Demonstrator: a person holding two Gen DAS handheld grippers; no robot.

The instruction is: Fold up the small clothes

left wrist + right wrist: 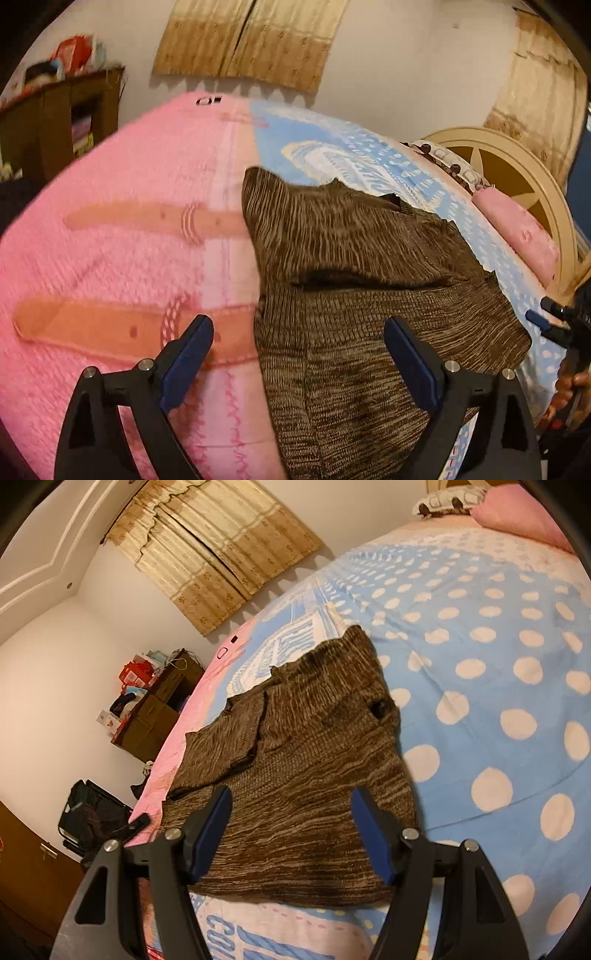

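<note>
A brown knitted garment (362, 288) lies spread on the bed, partly folded, with one flap lying over the rest. In the right wrist view the garment (306, 771) lies on the blue dotted cover. My left gripper (297, 328) is open and empty, above the garment's near left edge. My right gripper (290, 801) is open and empty, above the garment's near edge. The right gripper also shows at the right edge of the left wrist view (554, 321), beside the garment's right side.
The bed has a pink blanket (110, 240) on the left and a blue polka-dot sheet (498, 664) on the right. A pink pillow (517, 229) and a round headboard (517, 173) stand at the far end. A brown cabinet (155, 709) and a black case (92, 816) stand beside the bed.
</note>
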